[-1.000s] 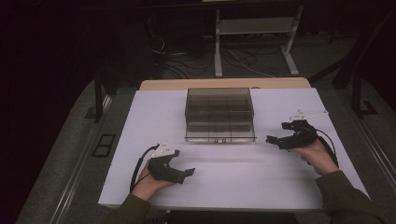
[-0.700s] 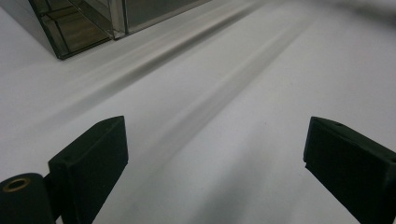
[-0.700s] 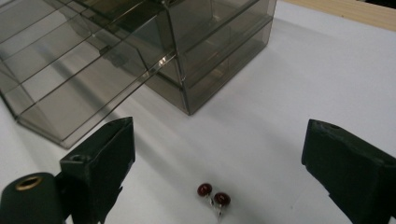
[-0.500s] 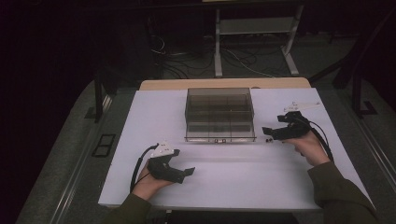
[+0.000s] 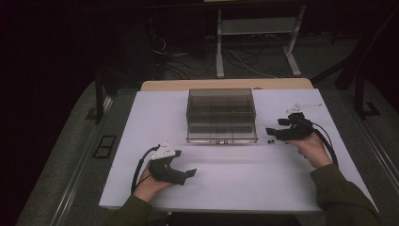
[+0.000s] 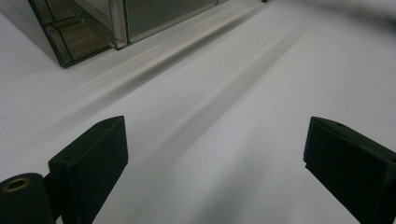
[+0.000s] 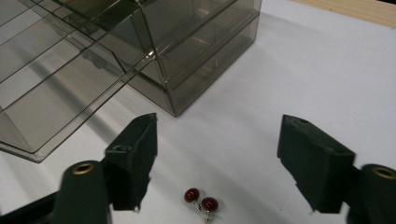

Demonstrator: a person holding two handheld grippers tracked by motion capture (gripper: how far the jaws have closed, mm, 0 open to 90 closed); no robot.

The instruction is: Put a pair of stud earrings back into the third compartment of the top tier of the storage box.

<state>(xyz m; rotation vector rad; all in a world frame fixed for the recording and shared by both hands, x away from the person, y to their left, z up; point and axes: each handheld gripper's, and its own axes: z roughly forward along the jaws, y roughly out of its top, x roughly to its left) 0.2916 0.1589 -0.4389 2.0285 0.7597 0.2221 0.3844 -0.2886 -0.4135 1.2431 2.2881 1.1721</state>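
Desk (image 5: 235,188): white, carries all below.
Organiser box (image 5: 221,115): clear, tiered, mid-desk.
My left tool (image 5: 188,173): gaping, empty, well apart from the work.
My right tool (image 7: 217,154): jaws just been narrowing, not yet gripping.
Red earrings (image 7: 201,200): pair lying between those jaws, just right of the box's front corner.

You're working in what looks like a lab or recording room rather than a home. Your table (image 5: 235,188) is covered by a plain white sheet over a wooden top, lit while the room around it stays dark. On the far side, loose cables (image 5: 188,59) trail across a grey carpeted floor (image 5: 70,155) beneath a bare metal-framed stand (image 5: 256,28). Dark stand legs (image 5: 99,94) rise at the left and right.
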